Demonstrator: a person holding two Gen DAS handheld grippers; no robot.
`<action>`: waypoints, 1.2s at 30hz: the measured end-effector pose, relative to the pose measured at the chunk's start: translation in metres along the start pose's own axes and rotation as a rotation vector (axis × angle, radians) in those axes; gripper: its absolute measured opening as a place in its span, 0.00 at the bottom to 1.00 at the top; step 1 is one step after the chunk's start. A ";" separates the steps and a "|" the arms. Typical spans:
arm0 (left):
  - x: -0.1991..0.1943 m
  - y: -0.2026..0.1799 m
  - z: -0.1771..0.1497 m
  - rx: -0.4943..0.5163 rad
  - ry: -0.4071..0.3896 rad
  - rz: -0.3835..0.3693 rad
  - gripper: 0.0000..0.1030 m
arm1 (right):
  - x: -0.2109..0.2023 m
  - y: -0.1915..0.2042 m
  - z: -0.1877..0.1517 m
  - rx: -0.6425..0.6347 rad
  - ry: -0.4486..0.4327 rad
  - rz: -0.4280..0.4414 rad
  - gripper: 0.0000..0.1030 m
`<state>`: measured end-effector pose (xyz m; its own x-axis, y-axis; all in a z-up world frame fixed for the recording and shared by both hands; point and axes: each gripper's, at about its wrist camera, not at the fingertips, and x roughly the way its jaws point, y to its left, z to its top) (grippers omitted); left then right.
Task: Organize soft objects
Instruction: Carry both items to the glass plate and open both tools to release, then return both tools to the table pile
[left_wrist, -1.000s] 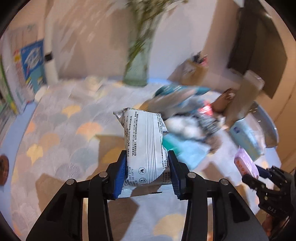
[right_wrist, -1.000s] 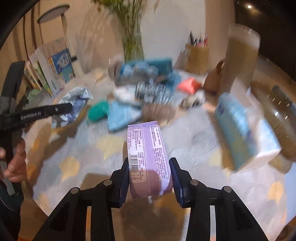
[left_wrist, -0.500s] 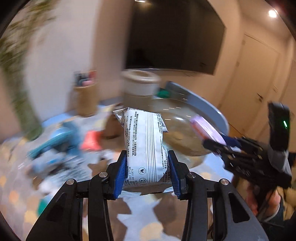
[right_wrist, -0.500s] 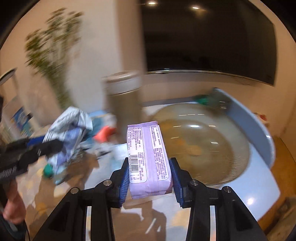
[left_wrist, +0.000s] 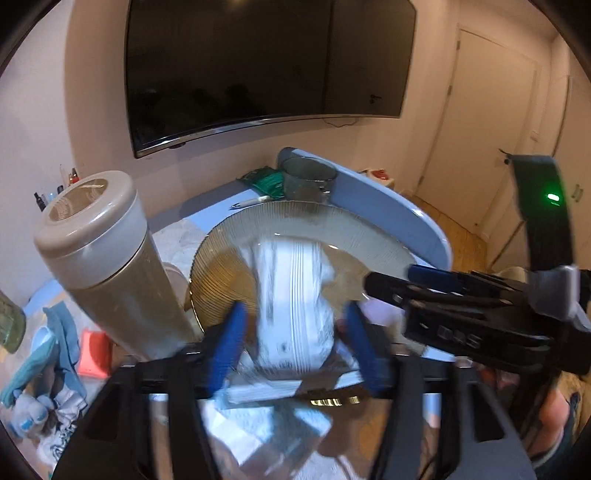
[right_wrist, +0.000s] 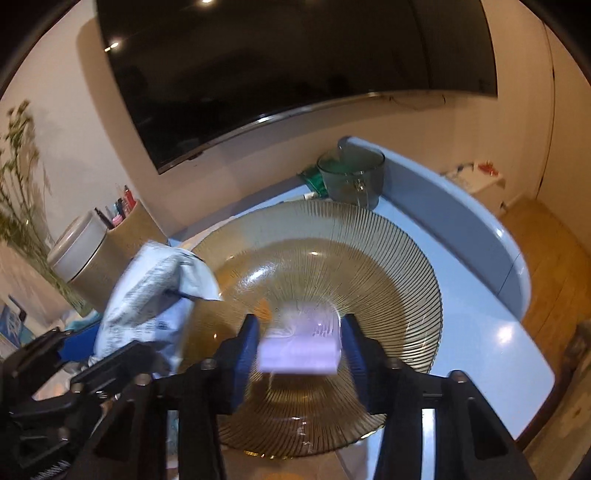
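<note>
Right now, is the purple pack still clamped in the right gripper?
No, released: right gripper jaws are opening, with gaps beside the blurred purple pack over the amber glass plate.

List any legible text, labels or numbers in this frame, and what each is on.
None can be read.
White plastic packet, between the opening left tool: print motion-blurred.
Small lilac packet, between the opening right tool: label blurred.
Raised letters on the right tool's black body: too blurred.

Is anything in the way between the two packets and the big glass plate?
Nothing visible. The white packet and the purple packet are blurred between opening fingers, right over the bare amber plate. The tall canister and the glass cup stand off to the sides.
</note>
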<state>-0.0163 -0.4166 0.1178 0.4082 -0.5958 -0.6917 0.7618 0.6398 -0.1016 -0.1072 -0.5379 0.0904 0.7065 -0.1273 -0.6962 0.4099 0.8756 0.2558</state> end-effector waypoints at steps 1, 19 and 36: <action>0.000 -0.001 0.000 -0.010 -0.007 -0.008 0.72 | 0.001 -0.003 0.001 0.012 0.000 0.003 0.57; -0.124 0.040 -0.054 -0.099 -0.127 0.021 0.72 | -0.043 0.042 -0.037 -0.092 -0.015 0.099 0.57; -0.246 0.198 -0.181 -0.360 -0.161 0.302 0.72 | -0.042 0.228 -0.128 -0.436 0.098 0.315 0.57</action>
<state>-0.0565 -0.0557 0.1383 0.6780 -0.4068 -0.6122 0.3870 0.9057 -0.1732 -0.1173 -0.2736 0.0925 0.6907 0.1985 -0.6953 -0.1054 0.9789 0.1749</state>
